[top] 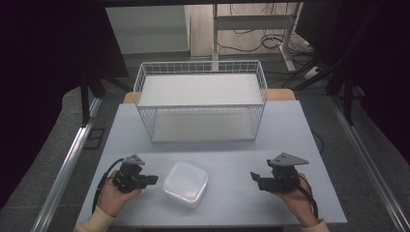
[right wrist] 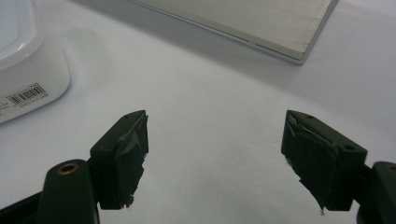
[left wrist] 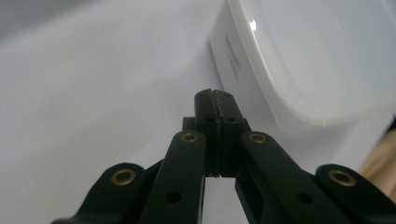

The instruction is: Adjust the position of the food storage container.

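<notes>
A white lidded plastic box lies on the table near its front edge, between the two hands. My left gripper rests just left of the box, shut with nothing between its jaws; in the left gripper view its closed tips sit close beside the box's wall. My right gripper is held to the right of the box, well apart from it, and stands open; in the right gripper view bare table lies between the jaws, and the box shows at the upper left with a barcode label.
A white wire basket rack with two shelves stands at the back middle of the grey table. Its lower shelf board shows in the right gripper view. Dark curtains hang at both sides; cables lie on the floor behind.
</notes>
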Available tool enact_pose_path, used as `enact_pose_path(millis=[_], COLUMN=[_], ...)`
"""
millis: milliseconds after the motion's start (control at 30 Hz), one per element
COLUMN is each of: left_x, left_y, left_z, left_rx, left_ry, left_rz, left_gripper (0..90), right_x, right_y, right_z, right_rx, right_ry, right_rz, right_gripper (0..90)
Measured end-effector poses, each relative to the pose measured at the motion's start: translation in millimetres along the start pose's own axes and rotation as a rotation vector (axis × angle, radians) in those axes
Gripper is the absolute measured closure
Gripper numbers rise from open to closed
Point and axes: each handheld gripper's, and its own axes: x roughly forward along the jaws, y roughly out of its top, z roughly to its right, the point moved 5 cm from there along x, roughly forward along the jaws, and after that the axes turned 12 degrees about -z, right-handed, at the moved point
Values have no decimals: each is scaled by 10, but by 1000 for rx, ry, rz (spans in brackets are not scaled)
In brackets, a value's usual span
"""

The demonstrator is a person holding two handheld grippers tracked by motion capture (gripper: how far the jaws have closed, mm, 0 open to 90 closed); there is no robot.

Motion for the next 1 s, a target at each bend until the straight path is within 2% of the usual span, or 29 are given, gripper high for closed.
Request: enact_pose_path(millis=[133,200,333,433,733,1000], left_x=[11,41,100,144,216,288], left_y=[-219,-258,-231,-182,14,287], left_z=[144,238,381,431,355,232], left_rx=[11,24,67,83,66,40], left_ry=[-44,-71,-93,-87,-60,-50], left_rz=[-9,-16,-37,-47,-47,-33], left_gripper=[899,899,898,898,899,899], right_x=[8,19,22,18,8,13], right_y=[3,3,6,4,0,-3], right_z=[-10,-13,-21,-15,1,5], right_rx=[0,-1,-2,-1,1,-1], right_ry=[1,2,3,2,1,-1], right_rz=[-1,-3,-4,-3,0,-2], right_gripper=[229,229,229,229,229,229])
